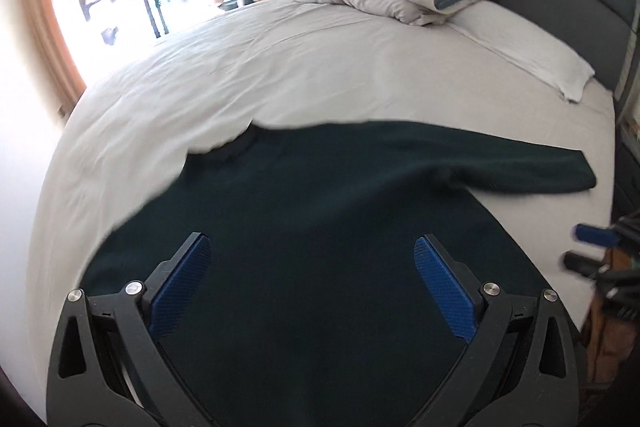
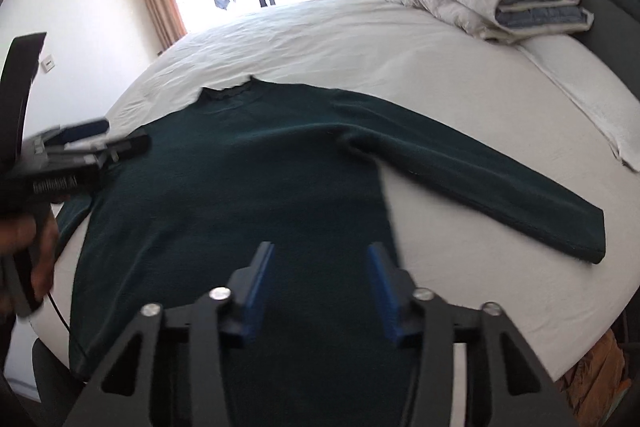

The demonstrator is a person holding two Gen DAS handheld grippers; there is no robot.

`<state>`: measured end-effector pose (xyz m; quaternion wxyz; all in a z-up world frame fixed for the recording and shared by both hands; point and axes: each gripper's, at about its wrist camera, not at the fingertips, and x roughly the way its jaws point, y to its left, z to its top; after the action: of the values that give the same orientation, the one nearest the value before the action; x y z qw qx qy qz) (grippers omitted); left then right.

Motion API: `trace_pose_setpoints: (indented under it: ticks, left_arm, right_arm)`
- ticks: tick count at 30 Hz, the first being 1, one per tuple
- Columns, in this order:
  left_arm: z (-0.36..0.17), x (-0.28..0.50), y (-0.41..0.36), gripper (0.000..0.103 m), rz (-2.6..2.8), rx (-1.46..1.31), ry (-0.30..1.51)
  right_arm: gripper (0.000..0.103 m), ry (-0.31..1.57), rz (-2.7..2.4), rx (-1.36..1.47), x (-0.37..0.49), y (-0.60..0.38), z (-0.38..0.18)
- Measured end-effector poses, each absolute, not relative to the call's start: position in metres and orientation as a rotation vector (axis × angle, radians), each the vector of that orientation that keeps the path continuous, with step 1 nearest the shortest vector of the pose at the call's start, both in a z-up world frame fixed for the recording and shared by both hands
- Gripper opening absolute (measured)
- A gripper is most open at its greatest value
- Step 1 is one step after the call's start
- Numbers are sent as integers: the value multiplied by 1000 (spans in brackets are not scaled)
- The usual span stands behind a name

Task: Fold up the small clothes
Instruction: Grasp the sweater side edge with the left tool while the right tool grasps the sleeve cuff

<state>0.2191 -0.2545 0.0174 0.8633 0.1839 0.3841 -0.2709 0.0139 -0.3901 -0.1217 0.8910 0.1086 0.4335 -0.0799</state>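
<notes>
White sheets cover the bed (image 2: 420,75), and my dark green sweater (image 2: 240,187) lies flat across the lower middle of both views, collar toward the window at the top, one long sleeve stretched out to the right, its cuff at the right edge. I see a knit, slightly fuzzy fabric, smooth across the chest. My left gripper (image 1: 312,267) hangs over the body with jaws spread wide and empty. My right gripper (image 2: 320,279) hovers over the hem, jaws parted, gripping nothing.
</notes>
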Motion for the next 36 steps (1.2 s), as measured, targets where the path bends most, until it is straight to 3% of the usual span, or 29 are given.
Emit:
trace_pose_setpoints:
  ticks: [3, 7, 21, 27, 30, 36]
  left_arm:
    - [13, 259, -291, 103, -621, 448, 833]
    - [-4, 307, -344, 98, -688, 604, 858]
    - [-72, 437, -464, 95, -782, 807, 944]
    - [-111, 448, -464, 95, -715, 882, 958]
    - [-111, 455, -462, 95, -694, 841, 939]
    - [-128, 460, -476, 96, -661, 907, 873]
  right_arm:
    - [48, 893, -193, 249, 8, -442, -124]
    - [59, 857, -205, 219, -2, -504, -124]
    - [59, 911, -168, 162, 21, -617, -150]
    - [60, 928, -159, 144, 31, -633, -159]
    - [72, 934, -157, 130, 29, -633, -162]
    - [76, 964, -189, 33, 24, -643, -157]
